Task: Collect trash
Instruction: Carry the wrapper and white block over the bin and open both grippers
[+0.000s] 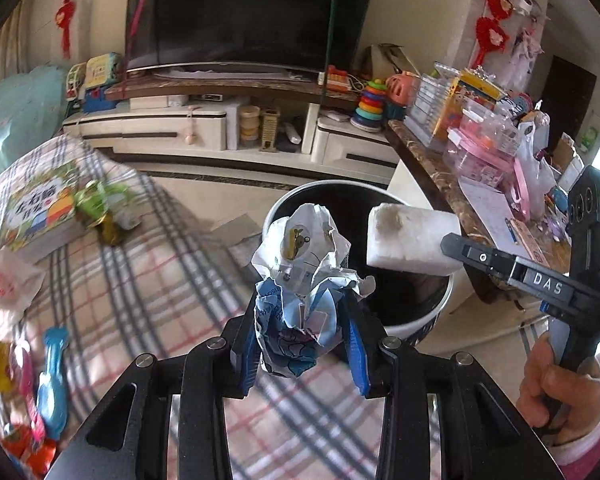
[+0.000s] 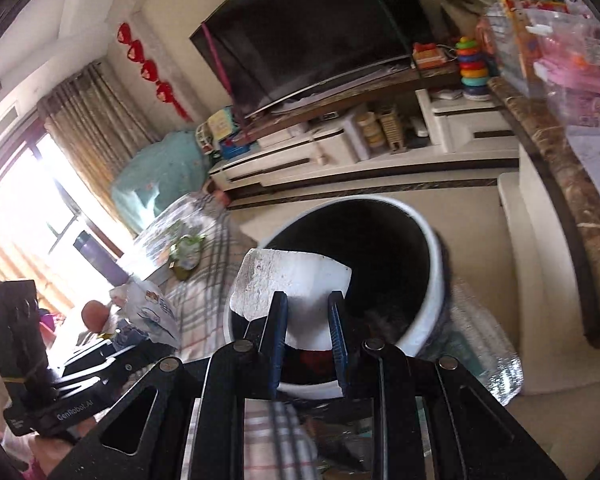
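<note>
My left gripper [image 1: 302,306] is shut on a crumpled blue-and-white wrapper [image 1: 304,272], held just short of the round white bin with a dark inside [image 1: 416,320]. From the right, my right gripper [image 1: 446,246] comes in shut on a white foam block [image 1: 408,238] that hangs over the bin's mouth. In the right wrist view the foam block [image 2: 300,280] sits clamped between the blue pads of the right gripper [image 2: 307,300], above the bin [image 2: 432,264]. The left gripper [image 2: 116,354] with the wrapper [image 2: 156,312] shows at the lower left.
A checked cloth [image 1: 148,280] covers the surface with a picture book [image 1: 40,208], a green wrapper [image 1: 96,200], a white wrapper [image 1: 8,280] and colourful packets [image 1: 40,380]. A cluttered marble counter [image 1: 440,176] stands right of the bin. A TV cabinet [image 1: 228,128] lies behind.
</note>
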Available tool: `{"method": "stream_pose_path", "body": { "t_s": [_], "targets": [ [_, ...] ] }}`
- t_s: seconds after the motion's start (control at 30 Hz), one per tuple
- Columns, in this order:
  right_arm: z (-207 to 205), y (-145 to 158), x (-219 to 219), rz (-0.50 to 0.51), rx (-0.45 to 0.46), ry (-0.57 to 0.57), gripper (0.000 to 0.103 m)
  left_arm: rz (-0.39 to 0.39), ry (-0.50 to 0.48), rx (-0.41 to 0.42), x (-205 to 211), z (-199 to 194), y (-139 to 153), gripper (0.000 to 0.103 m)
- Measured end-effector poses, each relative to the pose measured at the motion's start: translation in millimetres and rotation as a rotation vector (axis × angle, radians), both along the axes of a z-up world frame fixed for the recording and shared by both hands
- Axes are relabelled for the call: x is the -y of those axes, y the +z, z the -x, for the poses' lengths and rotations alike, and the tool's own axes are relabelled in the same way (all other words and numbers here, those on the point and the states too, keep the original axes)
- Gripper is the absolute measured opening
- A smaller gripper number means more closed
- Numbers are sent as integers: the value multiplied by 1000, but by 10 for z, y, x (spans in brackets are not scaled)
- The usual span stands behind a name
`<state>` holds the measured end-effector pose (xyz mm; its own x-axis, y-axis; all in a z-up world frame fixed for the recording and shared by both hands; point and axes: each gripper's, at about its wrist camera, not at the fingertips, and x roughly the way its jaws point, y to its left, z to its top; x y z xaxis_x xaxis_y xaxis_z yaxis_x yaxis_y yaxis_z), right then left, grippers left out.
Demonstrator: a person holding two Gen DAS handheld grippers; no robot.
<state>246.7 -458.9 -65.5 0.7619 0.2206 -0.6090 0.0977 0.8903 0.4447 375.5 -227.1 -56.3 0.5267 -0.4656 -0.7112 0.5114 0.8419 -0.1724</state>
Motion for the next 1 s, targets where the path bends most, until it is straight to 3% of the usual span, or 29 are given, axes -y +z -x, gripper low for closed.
{"method": "stream_pose_path", "body": {
  "t_s": [0.4,0.63,0.9,1.0],
  "targets": [
    [-133,-58,226,50,-32,-24,22,-12,-38,2,466,-301,-93,38],
    [-203,-108,279,40,-53,-25,30,-21,-26,-11,510,-338,-194,59],
    [-67,-70,220,14,-24,-30,62,7,38,-51,199,-160,-258,67],
    [-2,-26,108,16,-2,-17,80,22,71,-67,-15,-20,-286,69]
  ]
}}
